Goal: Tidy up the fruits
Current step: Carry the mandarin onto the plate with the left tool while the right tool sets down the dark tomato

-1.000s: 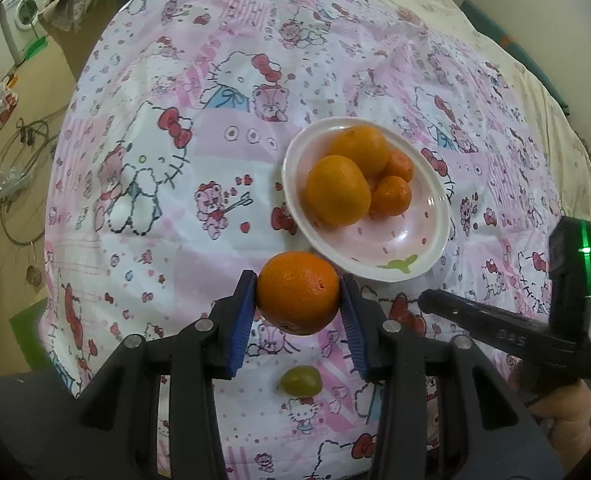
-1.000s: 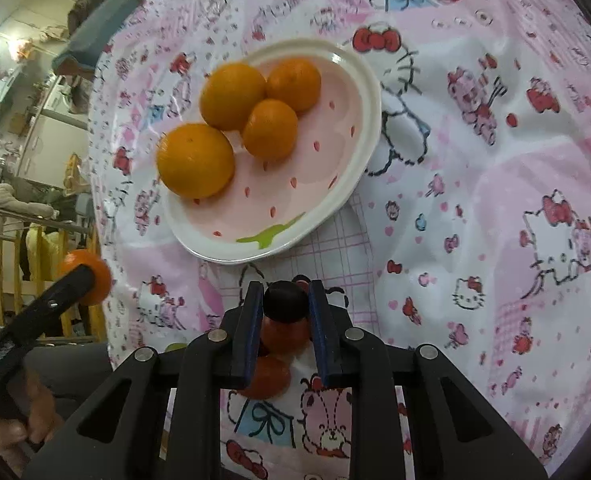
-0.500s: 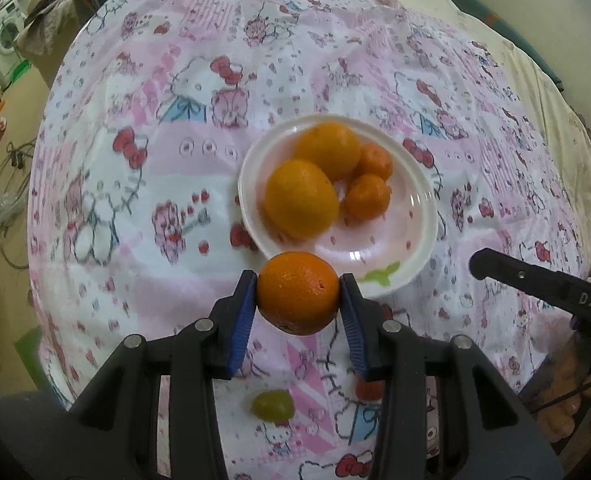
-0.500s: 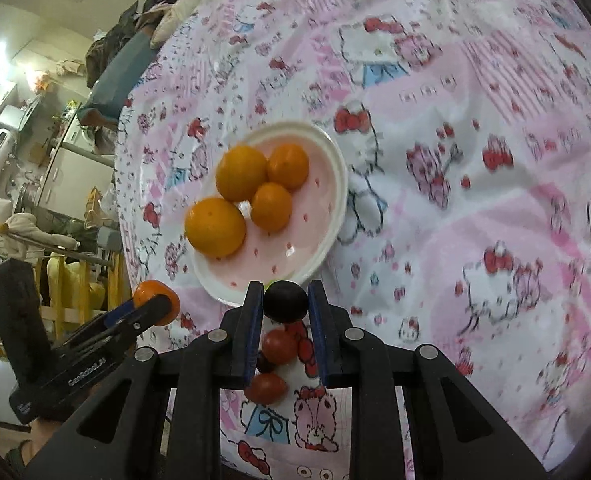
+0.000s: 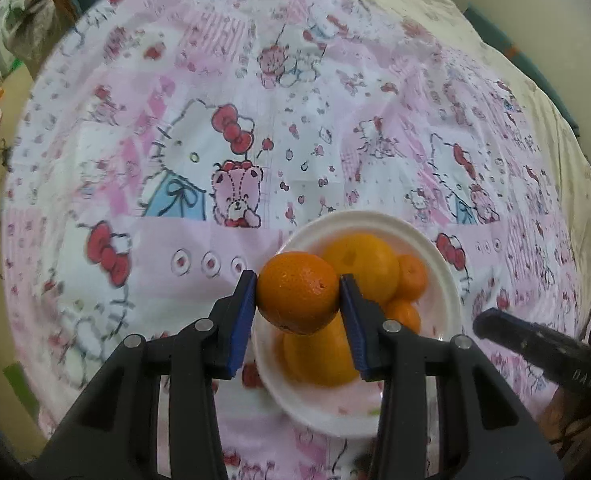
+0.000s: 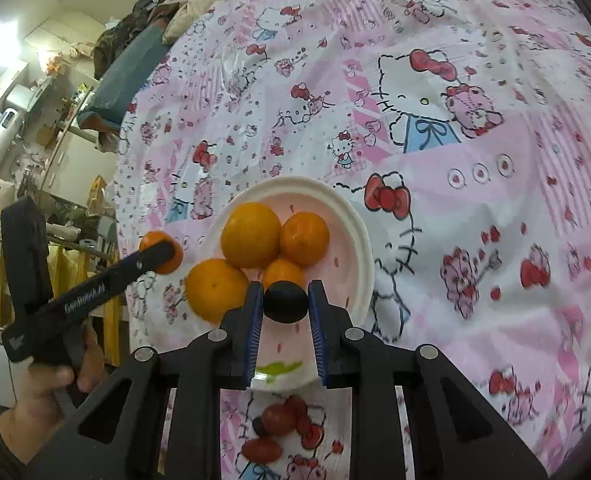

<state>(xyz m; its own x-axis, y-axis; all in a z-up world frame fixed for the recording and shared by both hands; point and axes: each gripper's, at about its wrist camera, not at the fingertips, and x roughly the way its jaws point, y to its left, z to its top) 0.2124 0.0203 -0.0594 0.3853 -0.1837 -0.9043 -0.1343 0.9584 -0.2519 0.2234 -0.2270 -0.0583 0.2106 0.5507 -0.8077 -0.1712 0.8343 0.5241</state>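
1. the left tongs (image 5: 298,294) grip an orange (image 5: 298,292) between their blue pads; a second ago it hung over the bare cloth short of the plate (image 5: 447,280), with a green grape under it, and now it hangs over the plate's near-left rim, above the oranges already there, the grape out of sight.
2. the right tongs (image 6: 286,298) are clamped tight on a small dark fruit (image 6: 286,297); earlier they sat low over the cloth just short of the plate, now they are higher and the fruit is over the plate's near part, in front of four oranges (image 6: 250,240).
3. small red fruits (image 6: 277,416) lie on the cloth just short of the plate's near rim, under the right tongs.
4. from the right wrist view a hand (image 6: 51,384) holds the left tool at the left, its orange beside the plate's left rim.
5. the surface is a bed under a pink and white cartoon-cat cloth (image 6: 475,200), with a cream quilt past its far edge.
6. the room at the left is cluttered: piled clothes, shelves, a white appliance.
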